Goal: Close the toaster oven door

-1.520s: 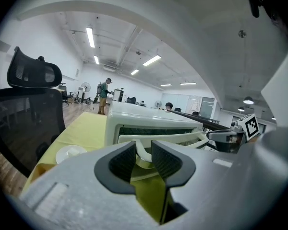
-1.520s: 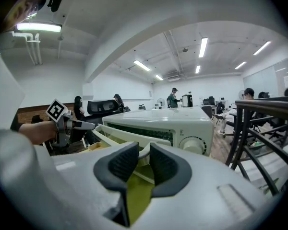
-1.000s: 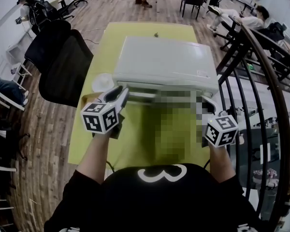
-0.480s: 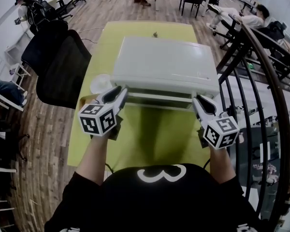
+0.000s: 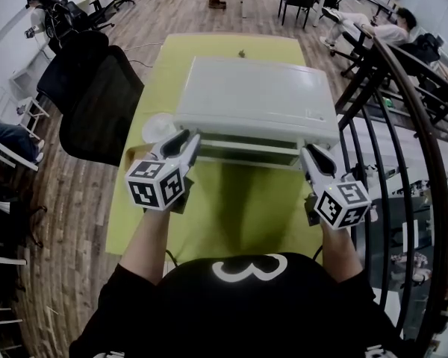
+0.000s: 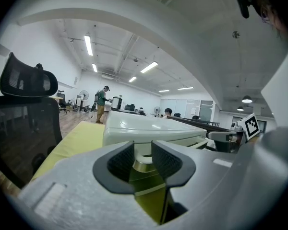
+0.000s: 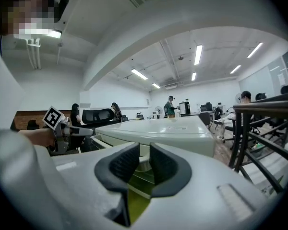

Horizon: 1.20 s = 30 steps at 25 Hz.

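A white toaster oven (image 5: 257,99) stands on a yellow-green table (image 5: 231,200). Its door (image 5: 246,149) shows only as a narrow pale band under the top's front edge. My left gripper (image 5: 185,136) is at the oven's front left corner, and its jaws are opening slightly with nothing between them. My right gripper (image 5: 308,154) is at the front right corner, open and empty. In the left gripper view the oven (image 6: 144,128) lies just beyond the left gripper (image 6: 143,159). In the right gripper view the oven (image 7: 168,128) sits past the right gripper (image 7: 144,159).
A black office chair (image 5: 97,95) stands against the table's left side. A dark metal railing (image 5: 403,125) runs along the right. A small white round thing (image 5: 158,125) lies beside the oven's left wall. People sit and stand farther back in the room.
Both grippers stay at the oven's front corners, with only small shifts. The oven has not moved.
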### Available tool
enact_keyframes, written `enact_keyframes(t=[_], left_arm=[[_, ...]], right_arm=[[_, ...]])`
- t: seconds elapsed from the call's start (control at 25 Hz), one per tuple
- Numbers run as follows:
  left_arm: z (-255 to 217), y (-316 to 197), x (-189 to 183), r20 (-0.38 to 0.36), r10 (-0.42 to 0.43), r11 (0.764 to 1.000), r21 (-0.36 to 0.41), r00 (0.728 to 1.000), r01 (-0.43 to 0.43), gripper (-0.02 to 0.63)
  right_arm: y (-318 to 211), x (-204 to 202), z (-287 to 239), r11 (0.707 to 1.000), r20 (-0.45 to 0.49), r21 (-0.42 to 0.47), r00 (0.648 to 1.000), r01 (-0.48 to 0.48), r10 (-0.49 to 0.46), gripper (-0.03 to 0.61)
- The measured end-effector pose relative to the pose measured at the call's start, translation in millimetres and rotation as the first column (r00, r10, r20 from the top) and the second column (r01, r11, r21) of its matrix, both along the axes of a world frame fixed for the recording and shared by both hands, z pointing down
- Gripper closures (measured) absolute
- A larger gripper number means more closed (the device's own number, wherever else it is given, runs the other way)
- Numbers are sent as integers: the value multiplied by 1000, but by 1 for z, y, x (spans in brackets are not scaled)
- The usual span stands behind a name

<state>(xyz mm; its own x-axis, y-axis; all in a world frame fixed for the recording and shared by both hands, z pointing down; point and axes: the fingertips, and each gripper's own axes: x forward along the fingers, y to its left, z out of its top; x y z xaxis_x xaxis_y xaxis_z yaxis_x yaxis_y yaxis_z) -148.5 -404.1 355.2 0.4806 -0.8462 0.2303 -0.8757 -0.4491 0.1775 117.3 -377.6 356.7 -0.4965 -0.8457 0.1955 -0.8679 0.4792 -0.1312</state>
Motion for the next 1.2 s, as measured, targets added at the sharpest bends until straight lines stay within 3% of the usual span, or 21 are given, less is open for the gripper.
enact_keyframes(t=[0.24, 0.4, 0.8, 1.04, 1.2], left_arm=[[-15, 39, 8, -22, 44, 998, 37, 999, -43, 522], [-18, 84, 25, -24, 116, 992, 49, 993, -115, 562], [-16, 176, 73, -43, 282, 958, 57, 958, -280, 601], [-20, 207, 80, -58, 302, 952, 70, 951, -298, 603], [-19, 217, 80, -60, 299, 953, 69, 952, -295, 603]], right_arm=[[38, -27, -14, 994, -16, 46, 995, 103, -102, 525], [78, -48, -19, 985, -23, 59, 986, 165, -164, 572], [157, -69, -9, 970, 21, 39, 971, 239, -240, 577], [188, -68, -3, 966, 74, 34, 963, 256, -258, 577], [201, -72, -1, 957, 49, 33, 956, 287, -288, 577]])
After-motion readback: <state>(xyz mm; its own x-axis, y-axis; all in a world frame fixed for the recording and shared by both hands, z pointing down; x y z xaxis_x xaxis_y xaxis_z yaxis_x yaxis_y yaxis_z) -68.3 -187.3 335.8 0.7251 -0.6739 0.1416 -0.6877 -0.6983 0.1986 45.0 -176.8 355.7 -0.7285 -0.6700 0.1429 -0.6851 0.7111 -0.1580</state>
